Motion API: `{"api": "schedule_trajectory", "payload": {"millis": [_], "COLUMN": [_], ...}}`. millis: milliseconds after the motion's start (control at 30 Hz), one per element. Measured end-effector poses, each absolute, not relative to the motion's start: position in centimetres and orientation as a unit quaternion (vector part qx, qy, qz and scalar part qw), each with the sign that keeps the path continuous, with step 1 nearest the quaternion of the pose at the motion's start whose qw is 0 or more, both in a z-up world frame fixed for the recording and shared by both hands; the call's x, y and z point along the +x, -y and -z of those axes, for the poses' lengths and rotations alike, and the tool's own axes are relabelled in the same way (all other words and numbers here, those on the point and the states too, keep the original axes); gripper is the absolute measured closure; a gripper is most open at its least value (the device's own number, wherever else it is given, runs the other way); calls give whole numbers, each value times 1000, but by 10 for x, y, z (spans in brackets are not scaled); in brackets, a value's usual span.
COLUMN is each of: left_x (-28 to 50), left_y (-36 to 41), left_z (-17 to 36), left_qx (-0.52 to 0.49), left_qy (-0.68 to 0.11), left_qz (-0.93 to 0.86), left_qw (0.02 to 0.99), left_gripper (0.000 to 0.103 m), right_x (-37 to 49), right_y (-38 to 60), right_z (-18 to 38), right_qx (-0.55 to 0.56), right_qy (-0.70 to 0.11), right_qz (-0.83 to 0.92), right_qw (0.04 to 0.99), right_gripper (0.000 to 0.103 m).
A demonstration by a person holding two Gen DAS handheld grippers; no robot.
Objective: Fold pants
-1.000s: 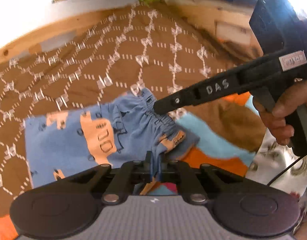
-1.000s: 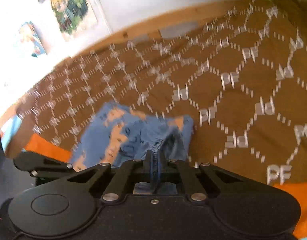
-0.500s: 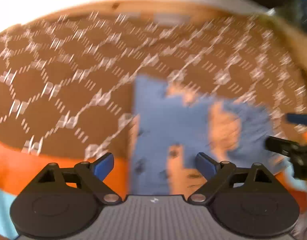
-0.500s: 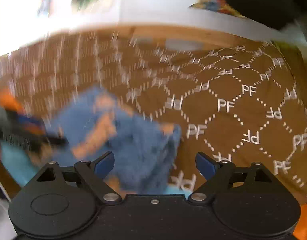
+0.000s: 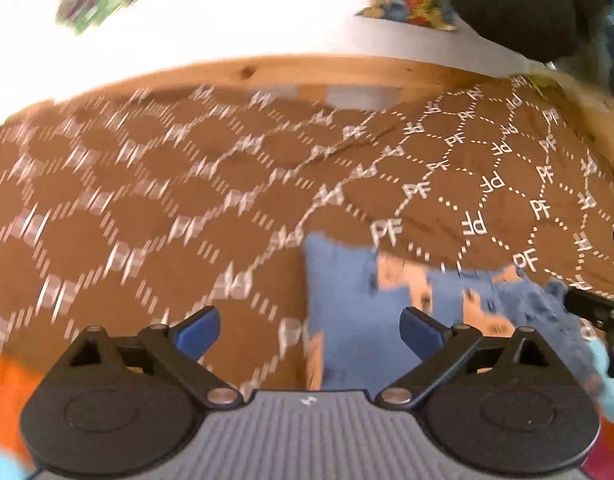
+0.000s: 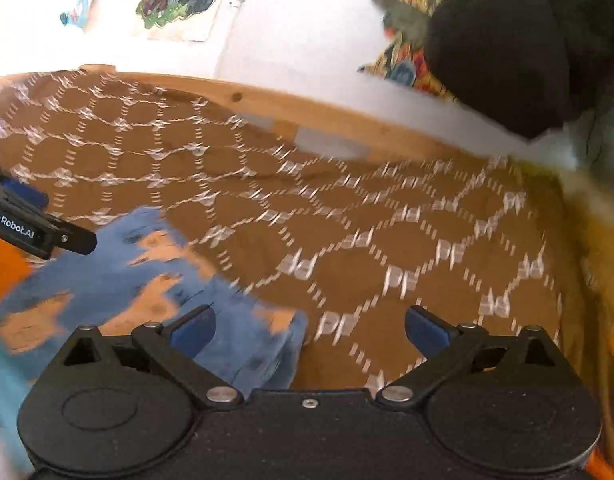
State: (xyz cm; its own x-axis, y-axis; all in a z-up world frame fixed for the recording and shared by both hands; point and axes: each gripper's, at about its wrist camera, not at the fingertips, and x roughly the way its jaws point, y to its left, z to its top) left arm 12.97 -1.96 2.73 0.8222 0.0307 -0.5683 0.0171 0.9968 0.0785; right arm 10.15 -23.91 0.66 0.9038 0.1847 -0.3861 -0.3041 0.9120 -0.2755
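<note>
Lying folded and soft on the brown bedspread [image 5: 155, 208] with its white honeycomb print: blue pants [image 5: 355, 320] patterned with orange shapes, crumpled at the gathered waist, near the wooden bed frame [image 5: 267, 70]. Opening wide over the cloth, nothing between the blue pads: left gripper [image 5: 309, 326] and right gripper [image 6: 309, 326]. Differing from a second ago, when both were pinching the fabric: pants now released and resting flat.
</note>
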Motion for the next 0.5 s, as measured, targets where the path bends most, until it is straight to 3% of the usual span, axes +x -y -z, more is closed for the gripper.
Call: {"api": "schedule_trajectory", "payload": {"millis": [200, 333, 500], "left_x": [178, 183, 180], "left_y": [25, -9, -14], "left_z": [10, 20, 20], "left_qx": [107, 29, 29], "left_qy": [-293, -306, -300], "left_qz": [-56, -59, -59], "left_qw": [949, 950, 952], "left_gripper": [5, 0, 0], "right_x": [139, 139, 146], "right_y": [218, 233, 246], "right_z": [32, 39, 39], "right_qx": [-231, -228, -192], "right_qy": [-192, -177, -199], "right_qz": [-63, -30, -28], "right_qw": [952, 957, 961], "right_gripper": [1, 1, 1]}}
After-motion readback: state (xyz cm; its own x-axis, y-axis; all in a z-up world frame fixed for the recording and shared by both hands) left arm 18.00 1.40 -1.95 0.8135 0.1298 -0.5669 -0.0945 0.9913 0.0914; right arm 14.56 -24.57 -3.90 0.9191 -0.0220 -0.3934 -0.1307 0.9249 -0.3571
